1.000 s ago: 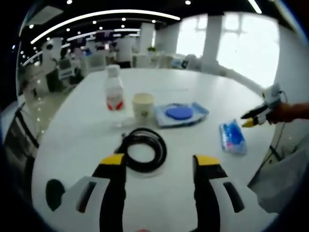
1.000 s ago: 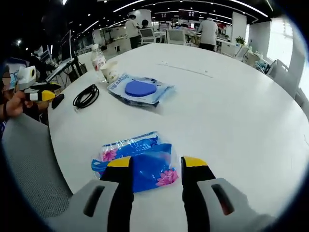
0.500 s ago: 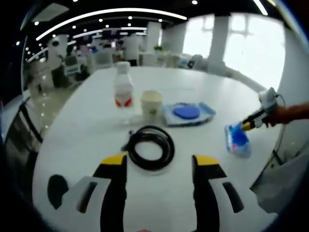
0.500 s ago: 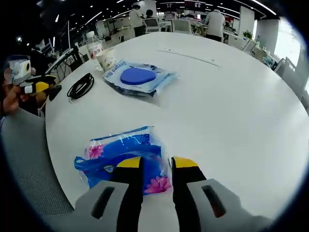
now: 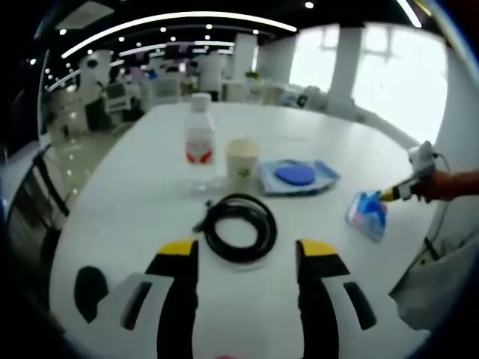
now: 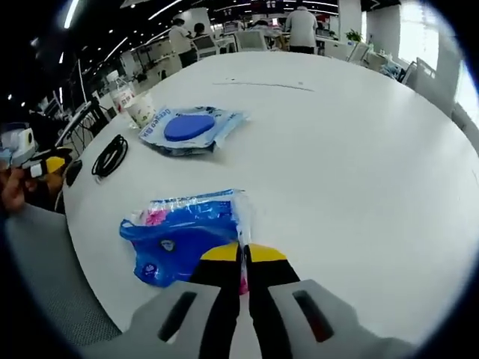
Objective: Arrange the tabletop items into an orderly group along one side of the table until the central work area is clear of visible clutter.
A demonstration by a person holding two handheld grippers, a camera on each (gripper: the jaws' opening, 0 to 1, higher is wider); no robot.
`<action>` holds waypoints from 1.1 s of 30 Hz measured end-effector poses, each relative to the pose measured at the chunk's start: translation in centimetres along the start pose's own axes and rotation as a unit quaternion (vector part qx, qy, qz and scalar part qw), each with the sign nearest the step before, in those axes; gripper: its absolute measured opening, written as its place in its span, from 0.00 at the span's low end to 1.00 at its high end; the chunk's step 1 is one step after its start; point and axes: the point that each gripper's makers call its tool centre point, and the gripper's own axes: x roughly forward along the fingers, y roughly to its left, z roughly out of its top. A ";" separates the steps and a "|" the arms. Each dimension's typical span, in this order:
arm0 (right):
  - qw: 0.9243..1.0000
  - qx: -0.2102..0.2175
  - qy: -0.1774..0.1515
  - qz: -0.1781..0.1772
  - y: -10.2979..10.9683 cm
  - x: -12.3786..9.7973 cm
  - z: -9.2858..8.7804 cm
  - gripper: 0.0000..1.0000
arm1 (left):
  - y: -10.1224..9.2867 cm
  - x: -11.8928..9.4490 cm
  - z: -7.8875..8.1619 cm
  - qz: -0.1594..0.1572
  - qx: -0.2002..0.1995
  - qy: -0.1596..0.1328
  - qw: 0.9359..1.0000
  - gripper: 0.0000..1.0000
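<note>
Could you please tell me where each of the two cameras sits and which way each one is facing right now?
Left gripper view: rides the left hand-held gripper, open, facing across the table over the black cable coil.
Right gripper view: rides the right hand-held gripper, shut on the blue packet; a hand shows at left.
Both share the coil, bottle, paper cup and blue packet.

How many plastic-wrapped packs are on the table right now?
2: the blue tissue pack pinched in the right gripper, and the pack with the blue disc beside the paper cup.
</note>
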 end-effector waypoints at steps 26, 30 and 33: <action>0.985 0.120 -0.089 -0.092 -6.0 -3.6 4.3 0.01 | -0.3 0.2 0.1 -0.006 0.001 -0.001 1.000 0.49; 0.981 0.130 -0.091 -0.108 -6.8 -3.4 4.8 0.01 | -0.3 0.1 0.0 -0.005 -0.002 -0.001 1.000 0.49; 0.979 0.137 -0.089 -0.119 -6.8 -3.3 5.0 0.01 | -0.1 0.1 0.0 -0.003 -0.005 -0.001 1.000 0.49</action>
